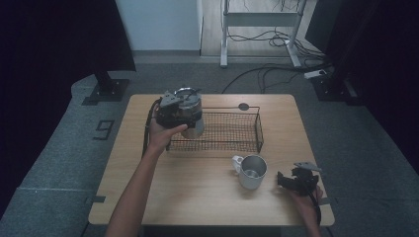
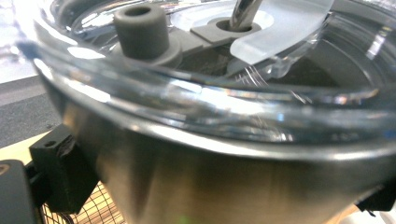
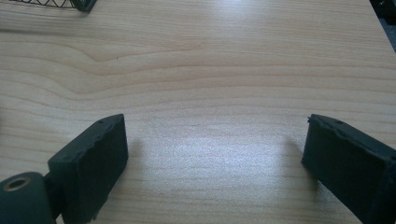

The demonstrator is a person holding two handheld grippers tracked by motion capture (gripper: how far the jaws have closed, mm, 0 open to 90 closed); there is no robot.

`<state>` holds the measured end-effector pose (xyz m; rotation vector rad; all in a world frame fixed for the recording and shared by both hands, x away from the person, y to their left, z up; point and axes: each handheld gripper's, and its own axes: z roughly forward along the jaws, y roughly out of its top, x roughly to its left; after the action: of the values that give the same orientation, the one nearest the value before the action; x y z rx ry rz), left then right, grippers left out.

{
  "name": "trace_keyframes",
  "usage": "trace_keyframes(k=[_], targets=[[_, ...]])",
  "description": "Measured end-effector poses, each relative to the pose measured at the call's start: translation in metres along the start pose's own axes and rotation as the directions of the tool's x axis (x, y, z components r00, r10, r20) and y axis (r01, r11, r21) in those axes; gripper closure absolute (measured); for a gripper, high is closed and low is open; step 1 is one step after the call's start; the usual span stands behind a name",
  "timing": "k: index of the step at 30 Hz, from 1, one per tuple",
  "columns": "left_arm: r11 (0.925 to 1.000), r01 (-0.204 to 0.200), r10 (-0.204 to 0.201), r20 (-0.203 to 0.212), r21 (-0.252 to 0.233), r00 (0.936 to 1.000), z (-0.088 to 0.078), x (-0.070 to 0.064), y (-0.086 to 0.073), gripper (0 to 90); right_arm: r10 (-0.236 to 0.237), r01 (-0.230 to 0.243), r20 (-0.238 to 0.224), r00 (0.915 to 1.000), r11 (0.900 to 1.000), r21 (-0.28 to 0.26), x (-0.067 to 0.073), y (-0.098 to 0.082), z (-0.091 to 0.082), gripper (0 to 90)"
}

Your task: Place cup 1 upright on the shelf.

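A steel tumbler (image 1: 193,124) with a clear lid (image 2: 261,100) hangs tilted over the left end of the black wire basket (image 1: 259,132). My left gripper (image 1: 174,110) is shut on it, with a jaw pad (image 2: 60,173) pressed against each side of its steel wall (image 2: 224,186). A steel mug (image 1: 252,171) with a handle stands on the wooden table (image 1: 197,197) in front of the basket. To the right of the mug my right gripper (image 1: 290,180) rests low over the table, its jaws (image 3: 215,135) open with bare wood between them.
A small dark round disc (image 1: 243,106) lies at the table's back edge behind the basket. Beyond the table, desk legs (image 1: 224,34) and cables (image 1: 267,74) cross the floor. Dark stands flank both sides.
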<state>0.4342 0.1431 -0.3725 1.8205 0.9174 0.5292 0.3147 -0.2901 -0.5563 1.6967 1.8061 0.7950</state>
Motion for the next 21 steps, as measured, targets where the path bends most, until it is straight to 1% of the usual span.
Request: trace_keyframes(k=[4, 11, 16, 21], targets=[[1.0000, 0.003, -0.003, -0.007, 0.004, 1.0000, 0.003, 0.003, -0.001, 4.1, 0.000, 0.000, -0.001, 1.0000, 1.000, 0.000, 0.000, 0.000, 0.000, 6.4], [0.9997, 0.021, -0.021, -0.021, 0.009, 0.9996, 0.010, 0.012, -0.002, 4.1, -0.001, 0.001, 0.000, 1.0000, 1.000, -0.001, 0.000, 0.000, 0.000, 6.7], [0.9997, 0.017, -0.016, -0.035, 0.016, 0.9993, 0.014, 0.014, -0.002, 4.1, 0.000, 0.000, 0.001, 1.0000, 1.000, -0.001, 0.000, 0.000, 0.000, 7.0], [0.9997, 0.015, -0.014, -0.040, 0.021, 0.9991, 0.019, 0.017, -0.004, 4.1, 0.001, -0.001, 0.002, 1.0000, 1.000, -0.002, 0.000, 0.000, 0.000, 7.2]])
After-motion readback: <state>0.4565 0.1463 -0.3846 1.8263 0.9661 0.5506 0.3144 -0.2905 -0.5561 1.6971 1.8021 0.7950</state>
